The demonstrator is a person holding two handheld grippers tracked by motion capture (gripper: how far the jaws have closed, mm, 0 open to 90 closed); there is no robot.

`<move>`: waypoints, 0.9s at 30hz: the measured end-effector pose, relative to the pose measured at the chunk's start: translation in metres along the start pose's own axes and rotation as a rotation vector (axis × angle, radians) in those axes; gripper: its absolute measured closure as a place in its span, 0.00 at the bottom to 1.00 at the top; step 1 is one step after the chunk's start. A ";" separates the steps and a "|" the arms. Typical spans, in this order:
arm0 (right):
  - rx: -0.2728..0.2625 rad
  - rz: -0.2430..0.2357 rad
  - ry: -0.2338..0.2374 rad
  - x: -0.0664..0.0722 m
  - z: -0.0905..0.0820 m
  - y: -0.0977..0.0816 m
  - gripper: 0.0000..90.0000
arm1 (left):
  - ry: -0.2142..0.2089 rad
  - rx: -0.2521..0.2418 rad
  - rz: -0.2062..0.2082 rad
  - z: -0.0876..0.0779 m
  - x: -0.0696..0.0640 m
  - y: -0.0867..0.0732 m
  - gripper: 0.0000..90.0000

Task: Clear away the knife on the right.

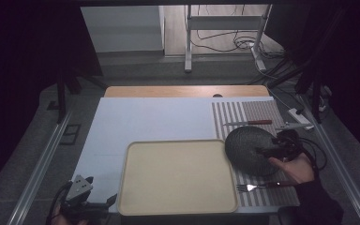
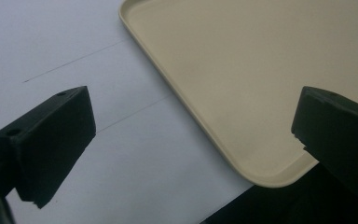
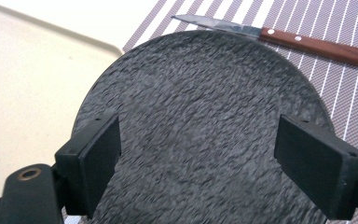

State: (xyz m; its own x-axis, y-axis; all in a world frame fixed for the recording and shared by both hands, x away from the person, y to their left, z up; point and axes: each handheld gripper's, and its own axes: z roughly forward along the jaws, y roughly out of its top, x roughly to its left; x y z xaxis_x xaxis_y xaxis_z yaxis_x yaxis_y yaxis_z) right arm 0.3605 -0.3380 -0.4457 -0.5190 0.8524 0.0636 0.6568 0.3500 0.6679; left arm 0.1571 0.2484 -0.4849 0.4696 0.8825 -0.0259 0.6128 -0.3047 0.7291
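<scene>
A wooden table (image 1: 183, 91) is covered almost wholly by a white sheet (image 1: 145, 122). A beige tray (image 1: 176, 176) lies on the sheet at the near edge. To its right, a grey-and-white striped placemat (image 1: 258, 115) lies on the table, bearing a dark round plate (image 1: 251, 150), a wooden-handled knife (image 1: 249, 123) beyond the plate, and a fork (image 1: 262, 186) nearer.

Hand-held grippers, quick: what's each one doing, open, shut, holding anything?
Left hand-held gripper: open, holding nothing, over the tray corner.
Right hand-held gripper: open, jaws wide over the dark plate, not gripping it.
</scene>
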 end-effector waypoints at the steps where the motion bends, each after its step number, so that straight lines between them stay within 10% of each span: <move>1: -0.001 0.000 -0.002 -0.002 0.002 0.003 0.16 | 0.000 0.001 0.000 0.000 0.000 0.000 0.00; 27: 0.036 0.030 -0.024 -0.030 0.040 0.043 0.16 | -0.003 0.002 0.001 0.000 0.000 0.000 0.00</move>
State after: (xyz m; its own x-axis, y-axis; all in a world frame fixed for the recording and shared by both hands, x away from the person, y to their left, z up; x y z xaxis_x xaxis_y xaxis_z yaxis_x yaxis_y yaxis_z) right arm 0.4266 -0.3330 -0.4485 -0.4857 0.8717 0.0655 0.6912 0.3371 0.6392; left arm 0.1573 0.2485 -0.4850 0.4723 0.8810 -0.0270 0.6134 -0.3065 0.7279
